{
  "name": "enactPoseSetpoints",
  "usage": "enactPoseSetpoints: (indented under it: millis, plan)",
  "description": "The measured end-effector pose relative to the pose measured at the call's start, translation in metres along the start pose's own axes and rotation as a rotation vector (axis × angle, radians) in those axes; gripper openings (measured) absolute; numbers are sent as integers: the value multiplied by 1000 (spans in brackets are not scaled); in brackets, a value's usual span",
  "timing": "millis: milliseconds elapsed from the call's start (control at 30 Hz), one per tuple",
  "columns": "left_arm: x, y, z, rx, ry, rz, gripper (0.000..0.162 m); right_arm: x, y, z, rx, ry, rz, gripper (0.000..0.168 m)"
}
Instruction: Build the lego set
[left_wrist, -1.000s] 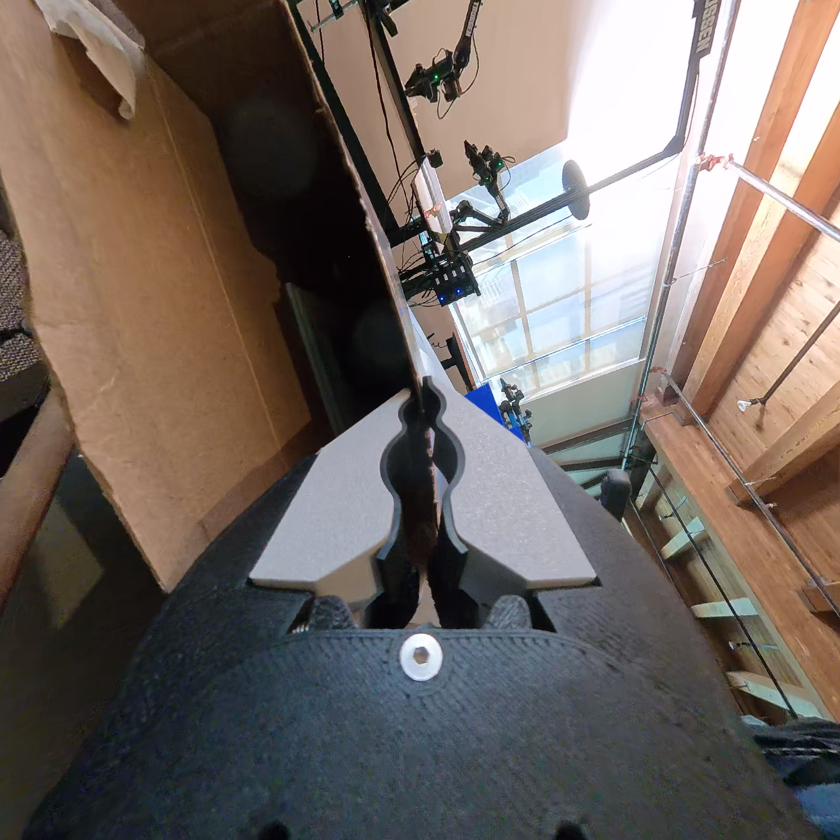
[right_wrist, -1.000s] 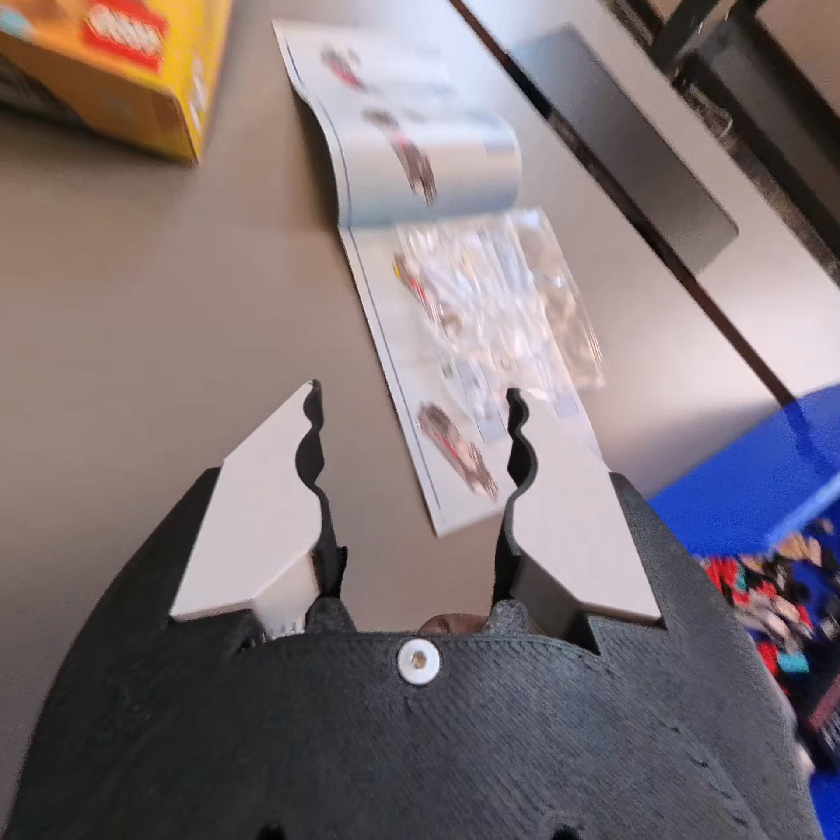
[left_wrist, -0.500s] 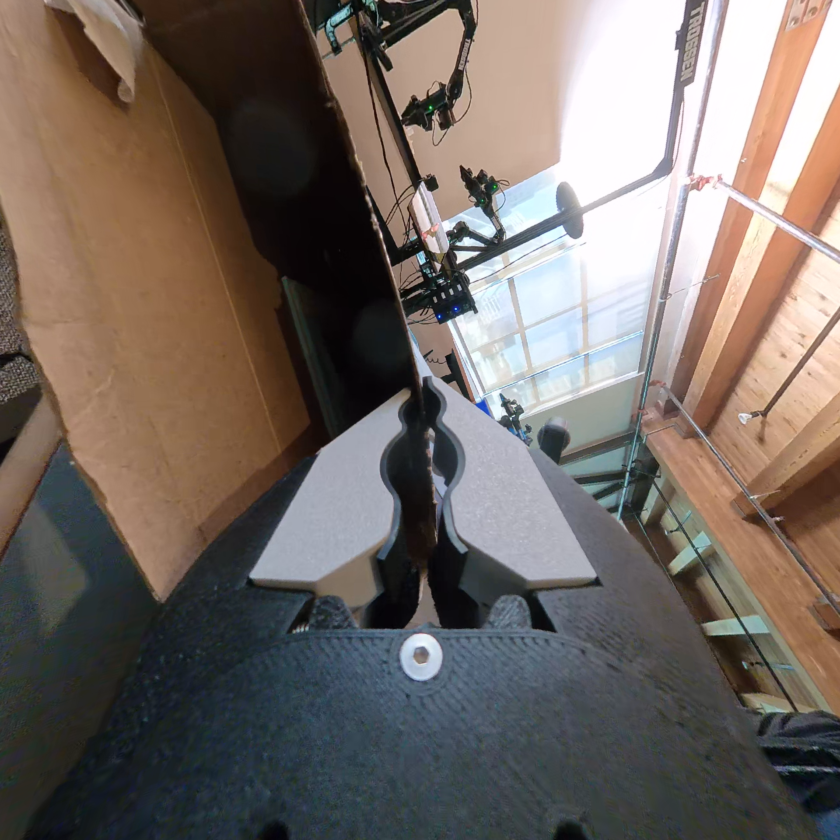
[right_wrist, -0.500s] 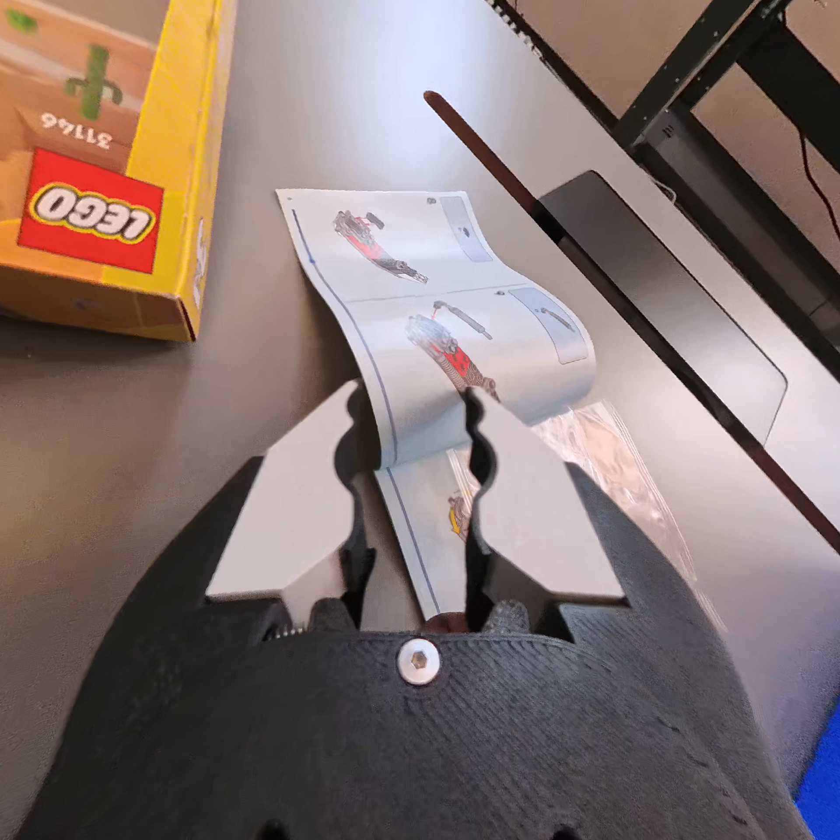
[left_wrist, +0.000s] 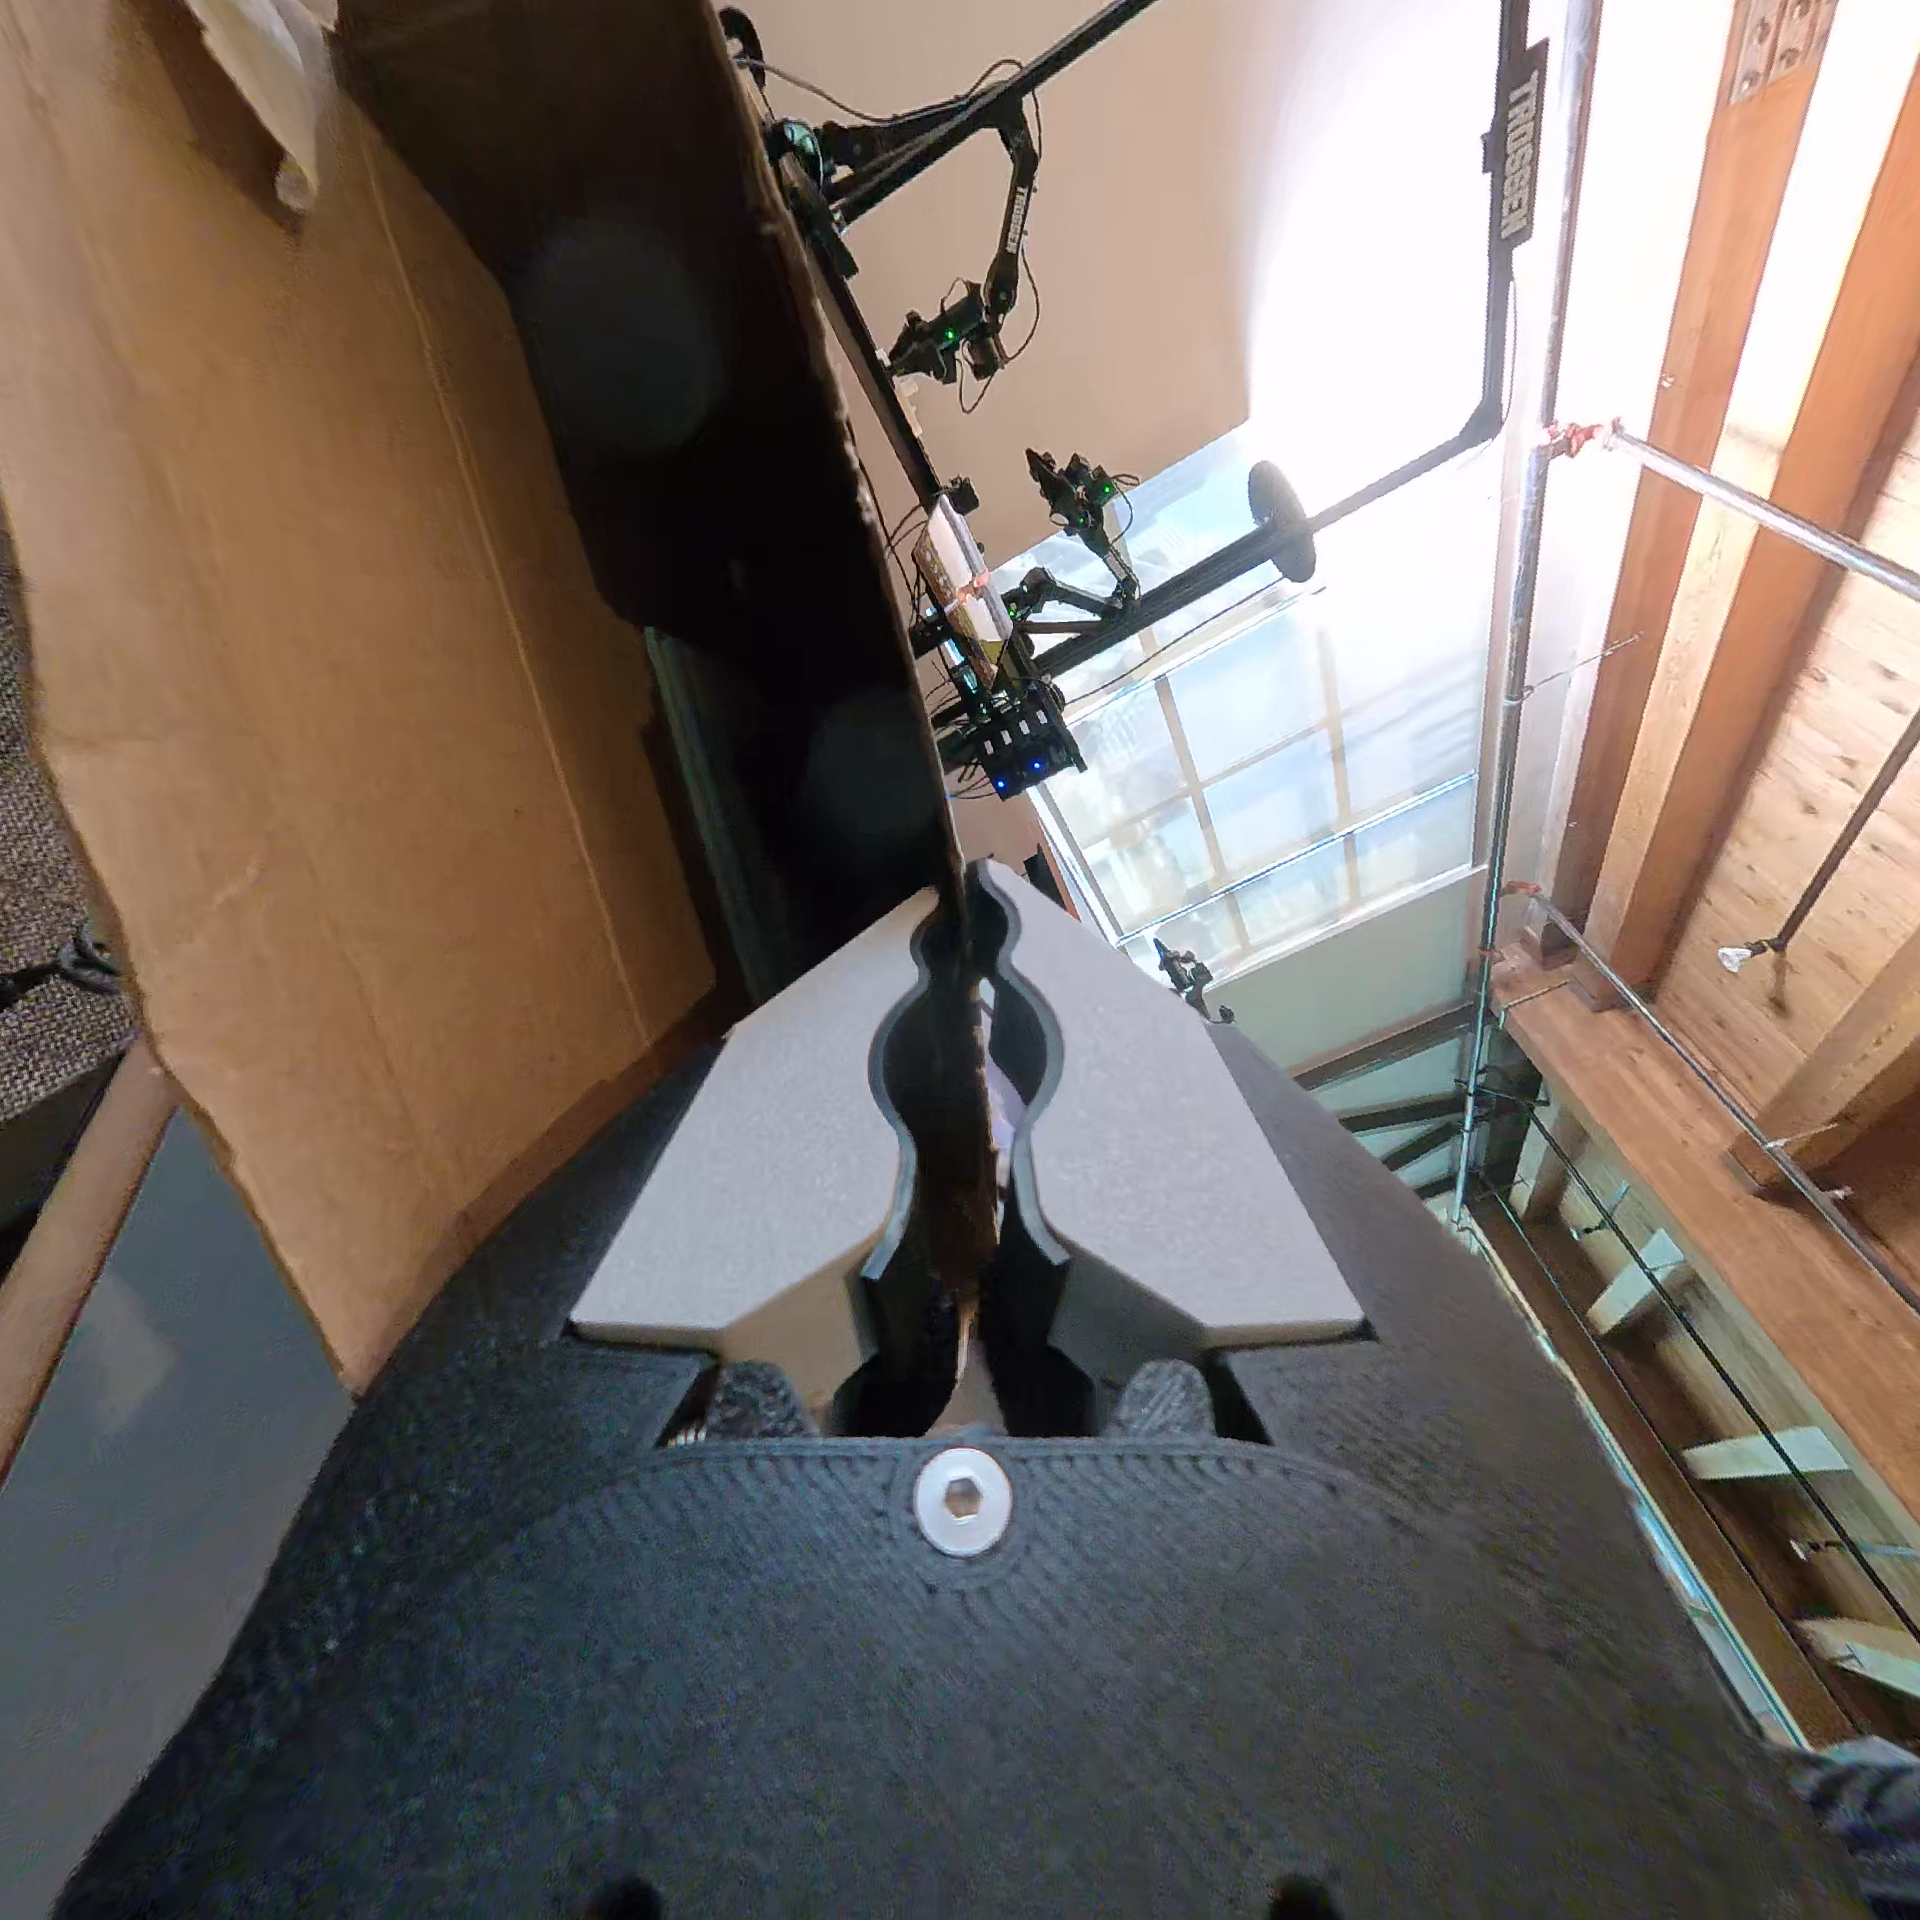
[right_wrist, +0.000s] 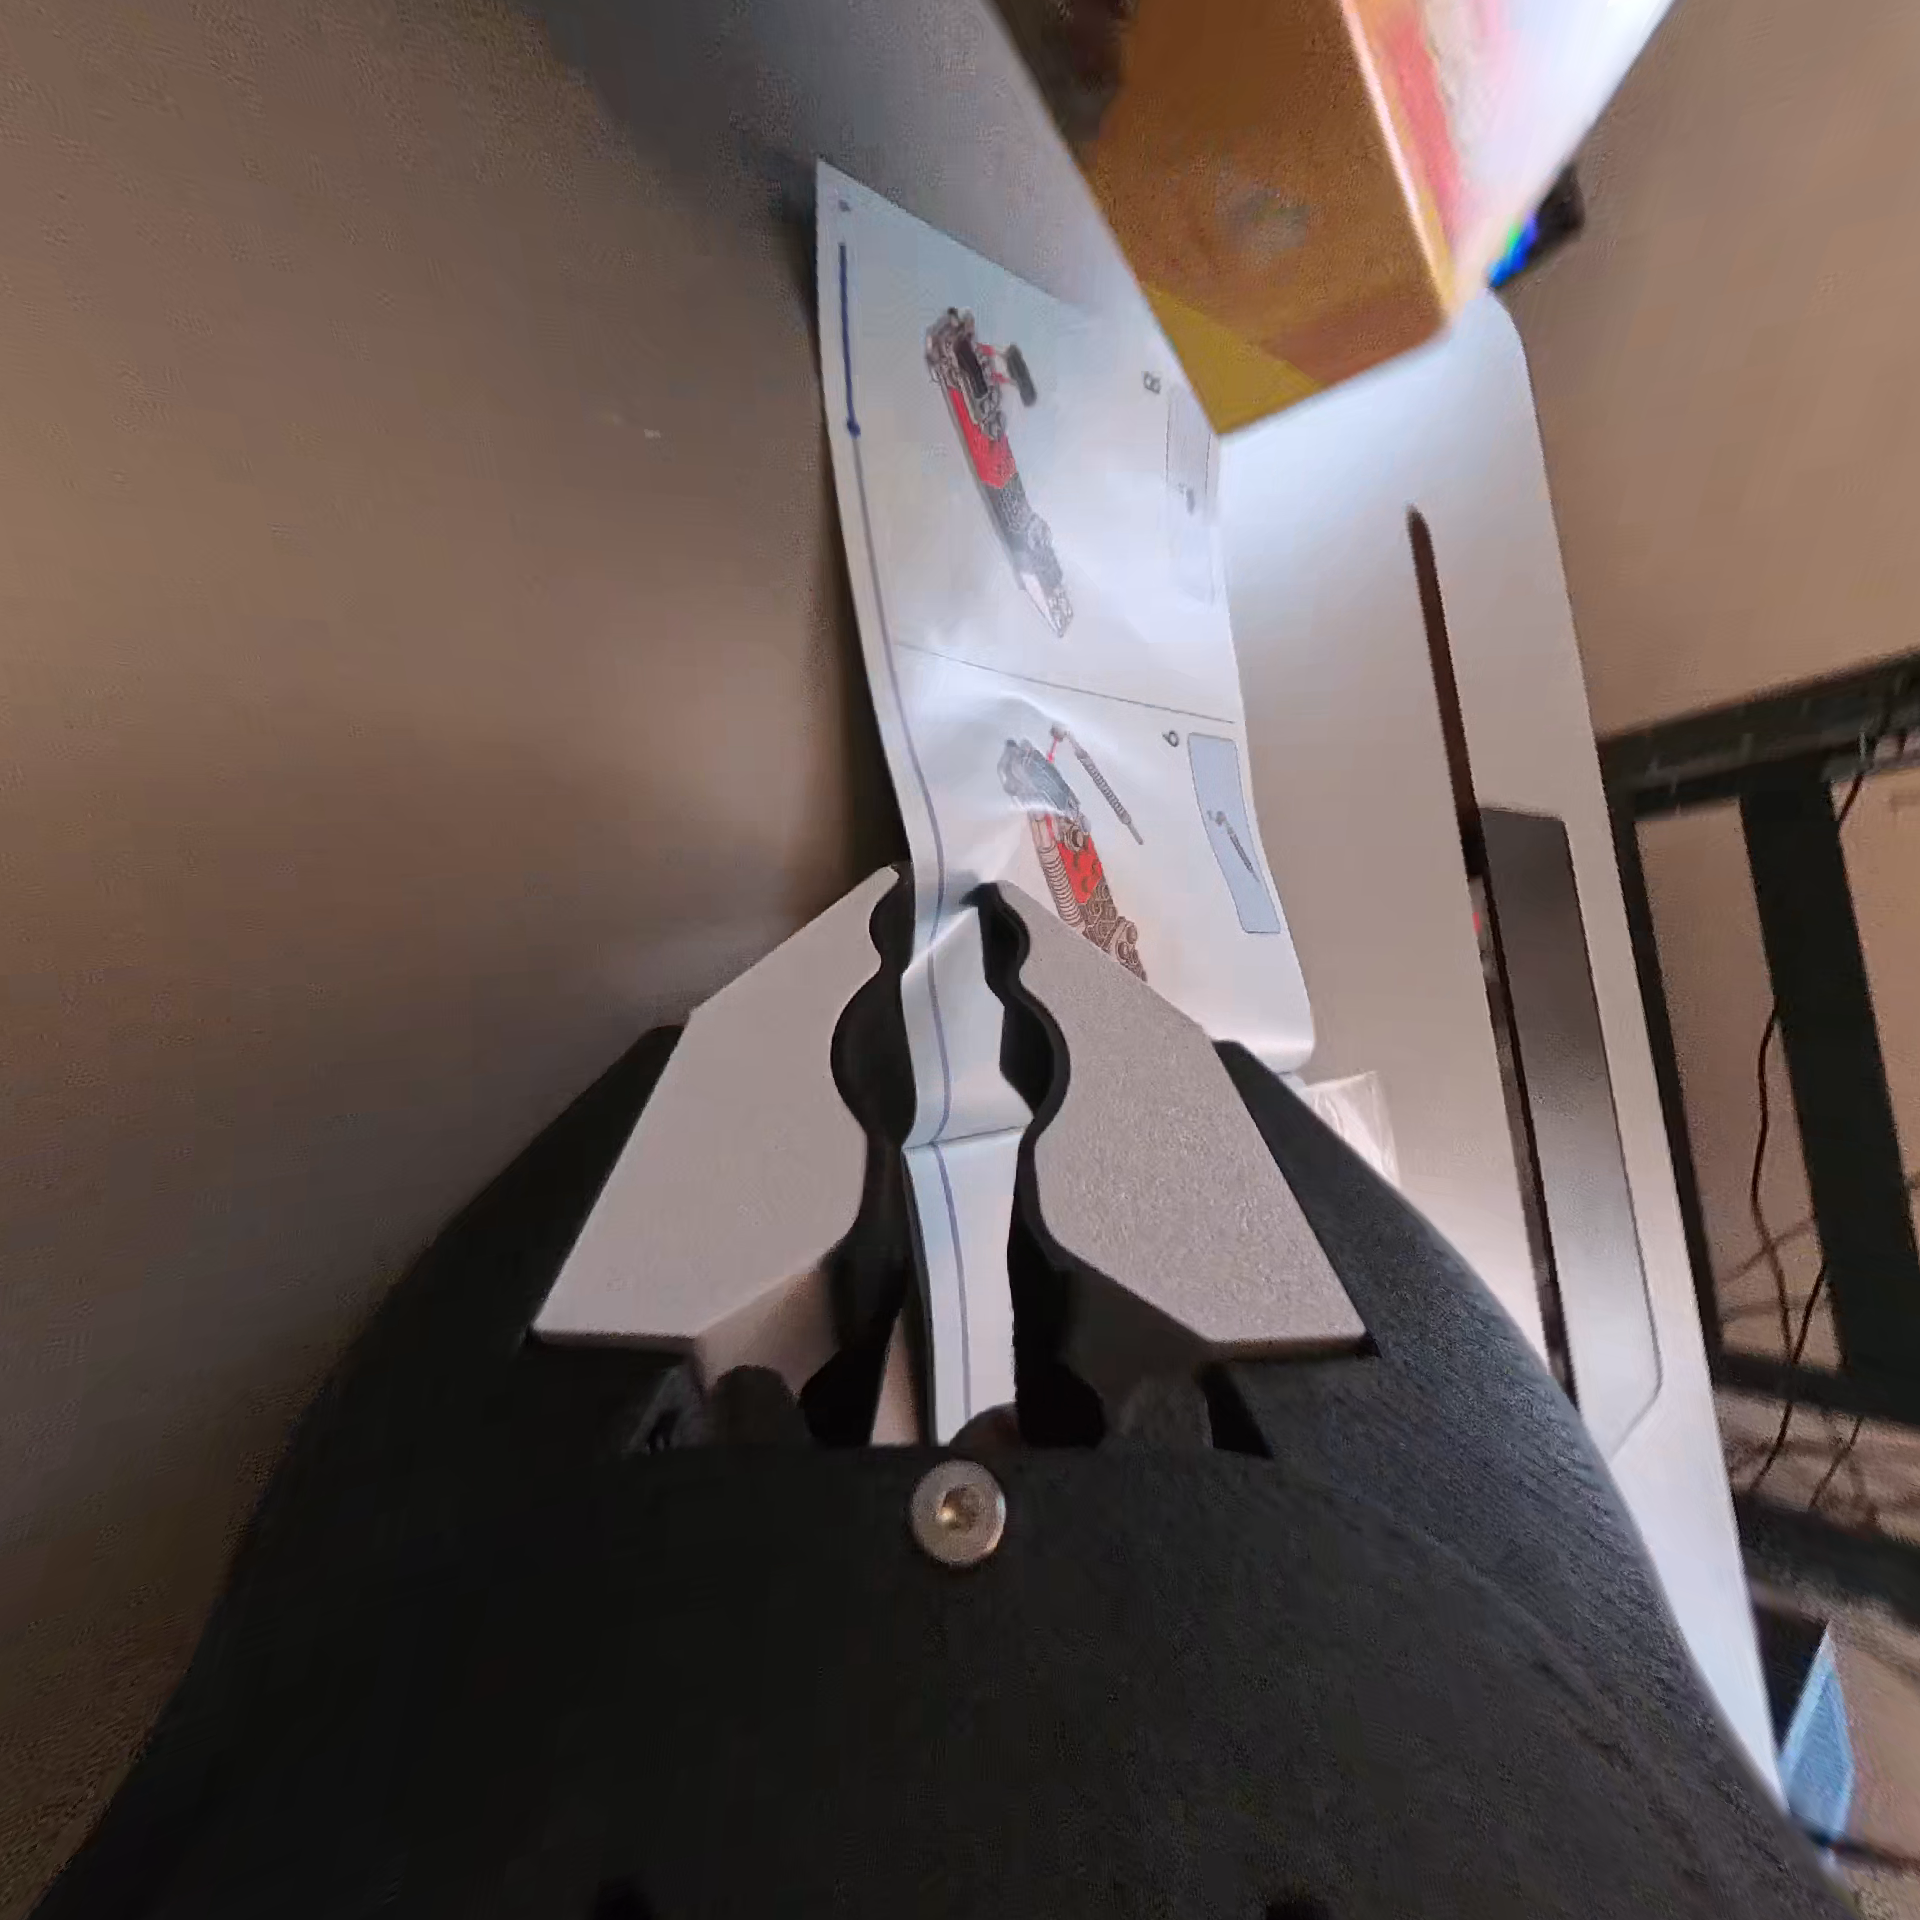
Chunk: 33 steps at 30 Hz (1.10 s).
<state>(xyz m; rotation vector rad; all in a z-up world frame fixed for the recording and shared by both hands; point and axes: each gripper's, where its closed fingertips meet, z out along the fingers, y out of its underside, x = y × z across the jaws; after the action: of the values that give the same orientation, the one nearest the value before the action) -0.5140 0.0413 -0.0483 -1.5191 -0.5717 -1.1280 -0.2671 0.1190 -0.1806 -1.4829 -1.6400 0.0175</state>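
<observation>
In the left wrist view my left gripper (left_wrist: 961, 894) is shut on the edge of a brown cardboard box wall (left_wrist: 312, 623) and points up toward the ceiling. The box's open inside fills the left of that view. In the right wrist view my right gripper (right_wrist: 935, 883) is shut on the near edge of a page of the white instruction booklet (right_wrist: 1039, 540). The page is pulled up and curved away from the grey table (right_wrist: 364, 520). The yellow Lego box (right_wrist: 1299, 208) shows blurred at the top right, beyond the booklet.
A corner of a clear plastic bag (right_wrist: 1345, 1101) shows just right of my right finger. A dark inset panel (right_wrist: 1538, 987) sits in the table near its far edge, with a black frame and cables (right_wrist: 1766, 831) beyond. Rigs and a window hang above the left gripper. The tips of one gripper are about 30 cm away from the tips of the other.
My right gripper went from open above the booklet to shut on a page, then swung round so the view turned. My left gripper stays shut on the cardboard and tilted slightly.
</observation>
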Motion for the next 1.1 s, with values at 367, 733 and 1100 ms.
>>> enactPoseSetpoints:
  millis: [367, 733, 1100]
  plan:
    - [-23, 13, 60, -15, -4, -30, 1, -11, 20, -28, 51, -56, -84, 12]
    - [-46, 32, 105, -44, -2, -112, 1, -16, 12, -26, 65, -109, -38, 17]
    - [-67, 38, 118, -57, -23, -168, 1, -24, 9, -36, 74, -154, 36, 30]
